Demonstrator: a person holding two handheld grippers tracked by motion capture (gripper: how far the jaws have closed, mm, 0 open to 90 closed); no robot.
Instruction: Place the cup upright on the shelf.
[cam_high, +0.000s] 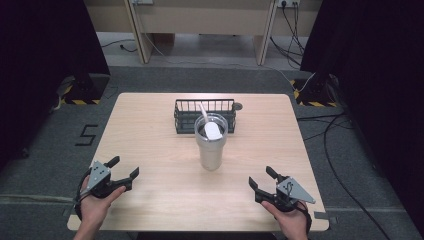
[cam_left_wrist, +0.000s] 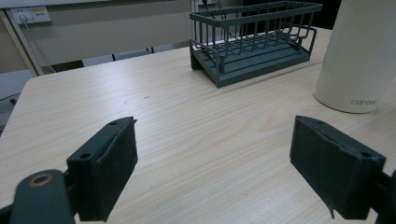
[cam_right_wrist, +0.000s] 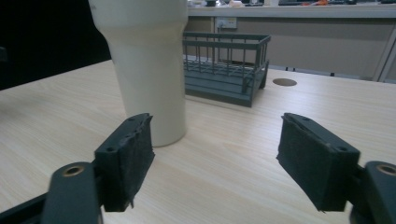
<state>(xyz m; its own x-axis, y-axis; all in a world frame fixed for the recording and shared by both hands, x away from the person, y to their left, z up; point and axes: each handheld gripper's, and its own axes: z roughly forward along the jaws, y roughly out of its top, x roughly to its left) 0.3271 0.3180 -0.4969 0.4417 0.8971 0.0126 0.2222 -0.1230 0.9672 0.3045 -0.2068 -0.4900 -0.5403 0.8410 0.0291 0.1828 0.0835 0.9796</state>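
A tall cream tumbler (cam_high: 210, 145) stands upright near the middle of the wooden table (cam_high: 150, 130), with a white spoon (cam_high: 210, 127) sticking out of its mouth. Behind it sits a dark wire basket (cam_high: 186, 114), which looks empty. My left gripper (cam_high: 123, 168) rests at the table's near left, open, with nothing between its pads. My right gripper (cam_high: 261, 178) is at the near right, open too. From the left gripper view the tumbler (cam_left_wrist: 362, 56) is at the far right and the basket (cam_left_wrist: 252, 42) ahead. From the right gripper view the tumbler (cam_right_wrist: 147, 65) stands close ahead on the left, basket (cam_right_wrist: 224, 67) beyond.
A round cable hole (cam_high: 238, 106) lies in the table behind the basket. Dark curtains flank the table, and cables (cam_high: 340, 150) trail on the floor to the right. A wooden bench stands beyond the far edge.
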